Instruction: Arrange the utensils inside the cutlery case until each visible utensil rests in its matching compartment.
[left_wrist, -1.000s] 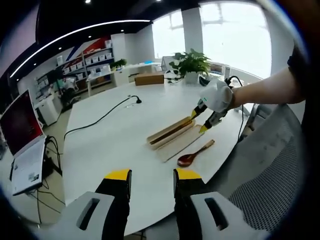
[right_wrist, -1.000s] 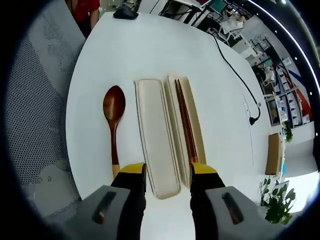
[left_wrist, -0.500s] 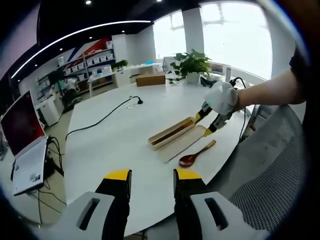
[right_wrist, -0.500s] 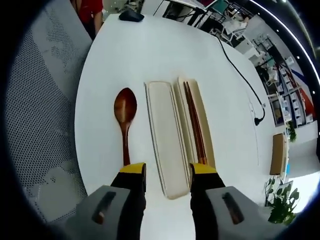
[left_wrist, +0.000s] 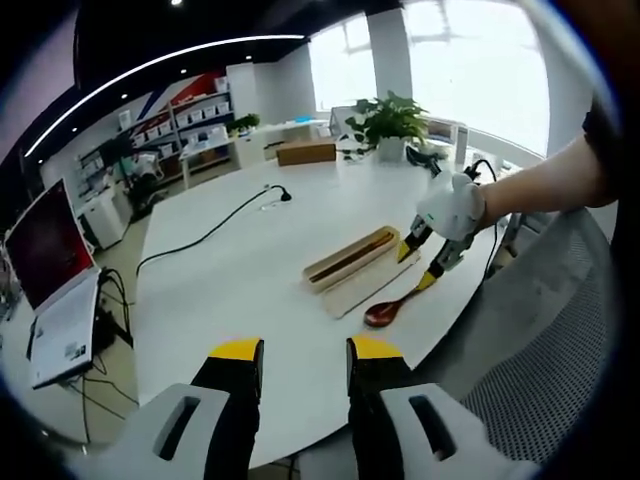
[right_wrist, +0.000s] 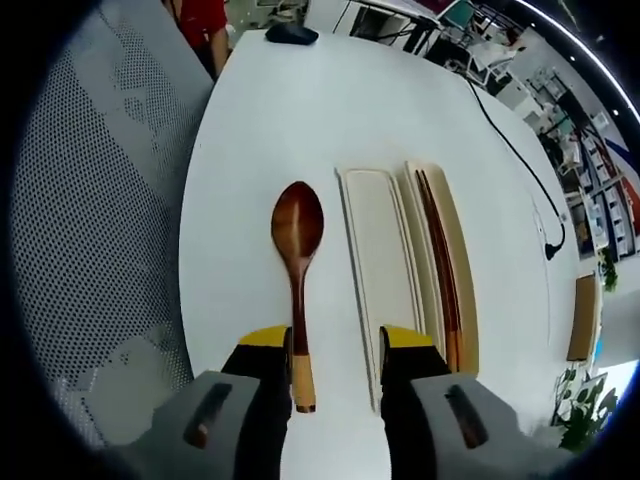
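While the chopsticks (right_wrist: 441, 262) are already laid lengthwise in the open wooden tray of the cutlery case (right_wrist: 465, 300), the wooden spoon (right_wrist: 298, 262) is left outside it on the white tabletop (right_wrist: 330, 110), so the task is judged partly done. In the right gripper view the spoon lies to the left of the pale case lid (right_wrist: 381, 258), its bowl at the far end and its handle pointing back toward the camera. The lid lies flat between spoon and tray, just beside the tray. What is left, as far as can be judged, is for the spoon to be lifted and set in its own compartment of the tray (whether one stands free beside the chopsticks cannot be made out).

The right tongs (right_wrist: 336, 345) are held low over the near end of the spoon, jaws apart, with the handle tip lying between them nearer the left jaw; nothing is gripped yet. The left tongs (left_wrist: 300, 350) are held back at the near edge of the tabletop, well apart from the case, jaws apart and empty.
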